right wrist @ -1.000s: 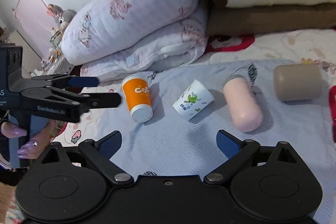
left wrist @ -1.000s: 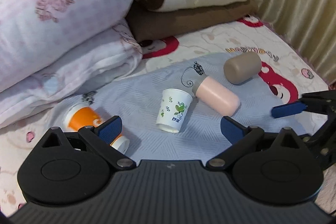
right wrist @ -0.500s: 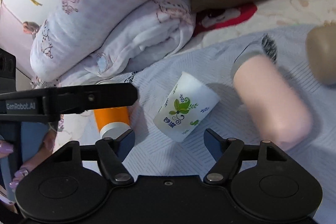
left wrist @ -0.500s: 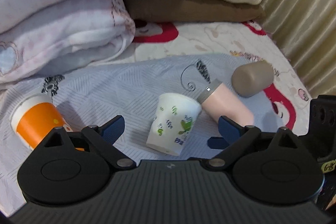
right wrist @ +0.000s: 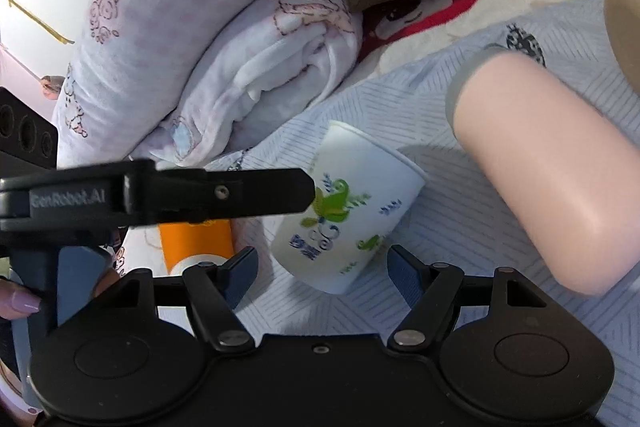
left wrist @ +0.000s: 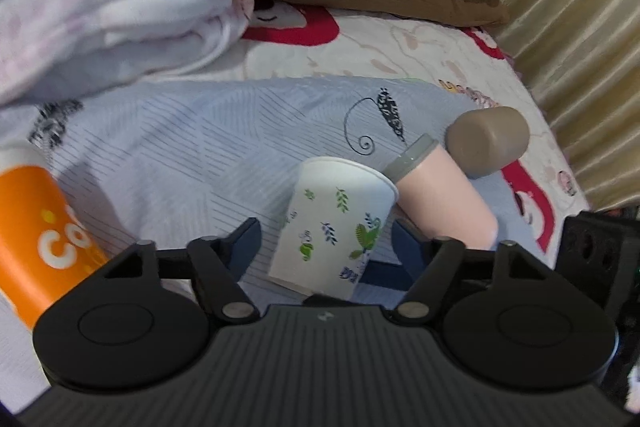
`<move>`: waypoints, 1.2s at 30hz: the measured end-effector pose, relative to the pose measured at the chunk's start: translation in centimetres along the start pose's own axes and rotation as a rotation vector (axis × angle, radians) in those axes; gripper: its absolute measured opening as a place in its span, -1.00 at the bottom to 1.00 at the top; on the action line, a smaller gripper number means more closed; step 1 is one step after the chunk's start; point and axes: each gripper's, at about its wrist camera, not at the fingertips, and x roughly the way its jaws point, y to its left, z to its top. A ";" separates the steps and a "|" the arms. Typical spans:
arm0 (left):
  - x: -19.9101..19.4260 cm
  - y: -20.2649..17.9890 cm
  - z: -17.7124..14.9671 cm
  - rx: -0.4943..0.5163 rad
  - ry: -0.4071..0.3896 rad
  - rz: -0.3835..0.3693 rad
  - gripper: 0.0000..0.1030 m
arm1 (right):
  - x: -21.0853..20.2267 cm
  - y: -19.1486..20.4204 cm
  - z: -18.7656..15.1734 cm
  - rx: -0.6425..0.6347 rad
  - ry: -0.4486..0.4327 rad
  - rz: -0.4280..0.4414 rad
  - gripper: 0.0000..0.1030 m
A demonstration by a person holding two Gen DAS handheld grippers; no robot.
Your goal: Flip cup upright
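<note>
**Thin paper cup between both sets of open jaws, mouth down on soft cloth**

The white leaf-print paper cup (left wrist: pixel 336 223) stands upside down on the pale blue cloth (left wrist: pixel 192 147), its closed base uppermost and its wide rim on the fabric, leaning a little. In the left wrist view it sits at centre, with the pink tumbler (left wrist: pixel 444 203) lying just beside it at 2 o'clock, the brown cup (left wrist: pixel 488 141) further out the same way, and the orange cup (left wrist: pixel 36 239) well apart at 9 o'clock.

The left gripper (left wrist: pixel 324 245) has its jaws spread wide, one either side of the cup's lower wall, not yet touching. The right gripper (right wrist: pixel 322 267) is likewise apart, the cup just ahead of its tips at 12 o'clock.

I judge the cup very light, thin-walled and easily crushed; the bedding beneath will give. A gentle pinch across the mid-wall, nearer the stiffer rolled rim than the middle, looks safest, since a hard squeeze would oval it and a loose one let it slide
</note>
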 end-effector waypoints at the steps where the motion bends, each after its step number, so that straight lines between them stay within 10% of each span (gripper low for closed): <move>1: 0.2 0.1 -0.1 -0.013 0.007 -0.009 0.17 | 0.1 -0.1 -0.2 -0.007 0.000 0.002 0.48; 20: 0.8 0.3 -1.8 -0.105 0.034 -0.013 -0.01 | -0.5 0.3 -0.4 -0.116 0.005 -0.005 0.24; 36: 0.0 -3.2 -7.6 -0.116 0.179 -0.106 -0.02 | -5.3 2.1 -3.3 -0.285 0.215 -0.071 0.23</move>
